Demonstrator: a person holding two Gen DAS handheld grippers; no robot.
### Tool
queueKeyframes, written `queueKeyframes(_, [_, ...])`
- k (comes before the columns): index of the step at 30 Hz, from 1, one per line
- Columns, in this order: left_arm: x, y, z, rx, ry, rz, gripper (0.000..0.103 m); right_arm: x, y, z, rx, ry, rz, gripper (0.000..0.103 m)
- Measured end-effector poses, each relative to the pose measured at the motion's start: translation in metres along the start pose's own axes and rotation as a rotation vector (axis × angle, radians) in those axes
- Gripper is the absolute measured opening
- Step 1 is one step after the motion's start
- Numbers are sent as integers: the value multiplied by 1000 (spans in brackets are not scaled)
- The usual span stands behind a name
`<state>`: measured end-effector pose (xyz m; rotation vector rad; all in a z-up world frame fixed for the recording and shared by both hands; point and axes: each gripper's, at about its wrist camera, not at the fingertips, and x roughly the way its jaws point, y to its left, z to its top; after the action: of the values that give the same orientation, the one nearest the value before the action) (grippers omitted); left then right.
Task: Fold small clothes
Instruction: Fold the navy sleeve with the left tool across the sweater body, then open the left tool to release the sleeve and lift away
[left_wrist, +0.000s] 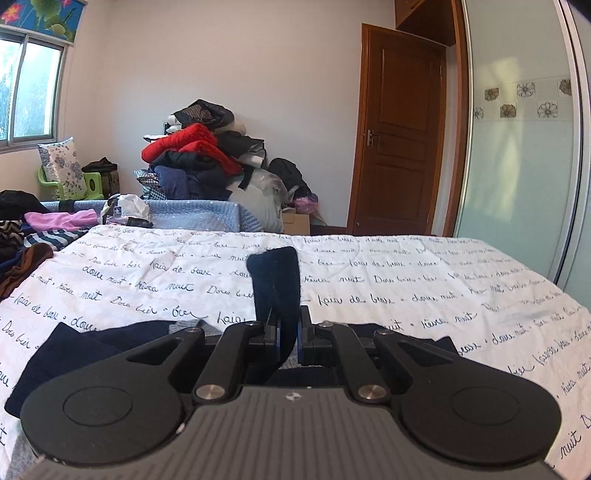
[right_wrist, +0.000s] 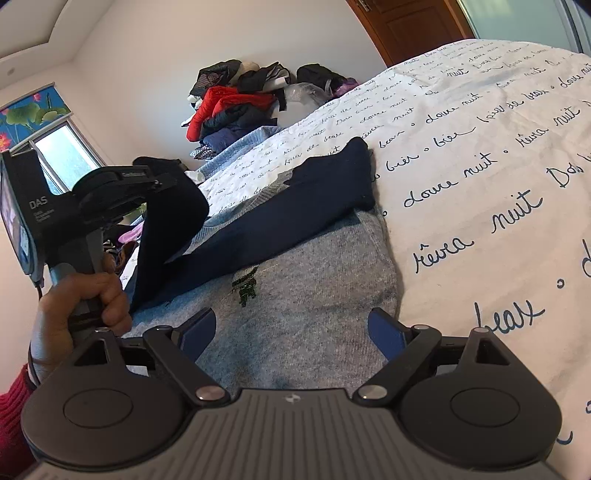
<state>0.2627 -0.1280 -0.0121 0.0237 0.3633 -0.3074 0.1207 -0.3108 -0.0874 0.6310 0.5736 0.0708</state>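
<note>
A small grey sweater (right_wrist: 306, 295) with navy sleeves lies on the white bedspread (right_wrist: 498, 155). One navy sleeve (right_wrist: 295, 210) lies folded across its body. My left gripper (left_wrist: 288, 332) is shut on the other navy sleeve (left_wrist: 275, 280) and holds its cuff up above the bed. In the right wrist view the left gripper (right_wrist: 147, 192) shows lifting that sleeve (right_wrist: 173, 221) at the sweater's left side. My right gripper (right_wrist: 291, 332) is open and empty, hovering just above the sweater's grey body near its hem.
A pile of coats and clothes (left_wrist: 199, 155) stands against the far wall. More loose clothes (left_wrist: 40, 229) lie on the bed's left side. A wooden door (left_wrist: 402, 133) and a sliding wardrobe (left_wrist: 517, 147) are on the right.
</note>
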Motion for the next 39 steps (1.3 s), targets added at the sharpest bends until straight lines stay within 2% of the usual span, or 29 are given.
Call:
queueKeyframes(11, [7,-13,-10,31,25,-6,8,-1,-3,-1,1,5,5,90])
queueKeyframes(18, [6,-30,-9,68,14,-26,8,-2,-6,-2,6,6,11,90])
queueKeyframes(33, [31,-66,-24,123,78,-60,8,-7,-7,-2,3,-1,5,90])
queueKeyframes(36, [35,-74,-29,142,96,-67,13,-10,-6,-2,-7,-9,-25,90])
queueKeyframes(39, [36,-81,-31,140,105,-66,23,-17,-9,0,-7,-17,-32,90])
